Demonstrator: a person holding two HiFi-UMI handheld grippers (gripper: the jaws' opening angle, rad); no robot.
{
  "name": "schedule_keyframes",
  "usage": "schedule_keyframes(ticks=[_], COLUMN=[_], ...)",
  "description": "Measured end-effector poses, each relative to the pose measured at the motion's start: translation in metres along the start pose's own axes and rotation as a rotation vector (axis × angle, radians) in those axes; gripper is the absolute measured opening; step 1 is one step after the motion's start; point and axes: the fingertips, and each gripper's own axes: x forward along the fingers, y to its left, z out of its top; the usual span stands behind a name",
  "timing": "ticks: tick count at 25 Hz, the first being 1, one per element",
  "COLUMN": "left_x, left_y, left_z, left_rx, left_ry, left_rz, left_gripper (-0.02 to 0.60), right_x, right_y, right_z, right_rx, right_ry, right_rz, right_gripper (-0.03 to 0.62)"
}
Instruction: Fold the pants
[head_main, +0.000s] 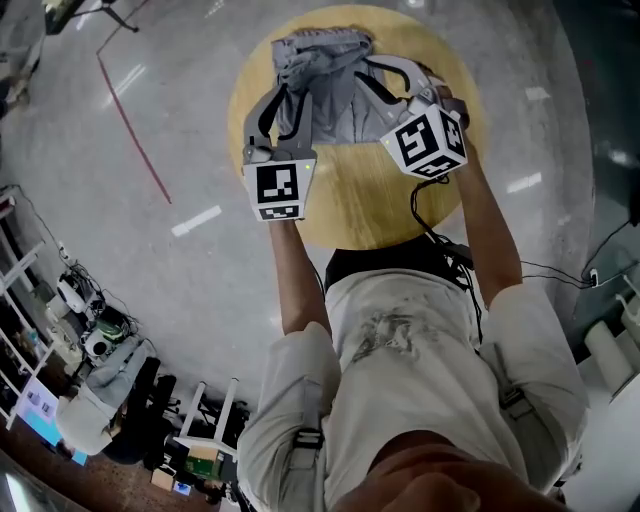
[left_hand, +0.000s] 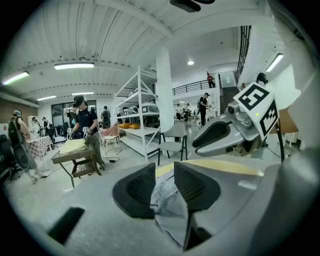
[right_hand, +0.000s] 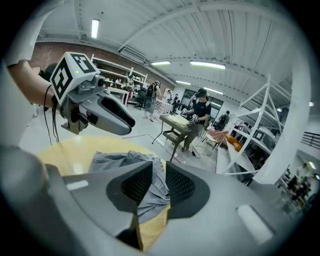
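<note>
Pants (head_main: 322, 100) bunched at the far edge of the round table (head_main: 370, 205), held at two points.
Left gripper (left_hand: 164, 174) and right gripper (right_hand: 159, 172) each pinch grey cloth in narrow jaws. For a clean fold, hold both grips level, draw the cloth taut between them, and lay it evenly.

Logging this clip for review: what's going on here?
A person stands at a round wooden table with a gripper in each hand. The left gripper and the right gripper each pinch a piece of the grey pants, which sit on the far side of the table. The pants look bunched, not neatly folded.
</note>
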Motion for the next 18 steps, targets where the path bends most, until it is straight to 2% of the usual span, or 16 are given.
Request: schedule_keyframes(ticks=[4,10,13,18], left_x=[-0.020,-0.061,-0.081,-0.115], left_y=[-0.015,-0.042,-0.057,-0.081], left_z=[0.016,0.043,0.056,0.081], left_rx=[0.013,0.017,0.002,-0.020], left_ry=[-0.042,-0.113,-0.144,-0.197], left_rz=[0.016,0.048,0.055,0.054], left_gripper=[0.078,0.008,0.008,0.008], right_x=[-0.029,-0.086,-0.118,-0.169], right_y=[0.007,0.026,0.030,0.033], right_z=[0.020,0.050,0.063,0.088], right_rx=[0.032,0.043,0.075,0.045], right_ry=[-0.073,-0.195,-0.246,-0.298], right_rz=[-0.030,-0.057,-0.082,-0.114], right_gripper=[0.008,0.008,0.008,0.008])
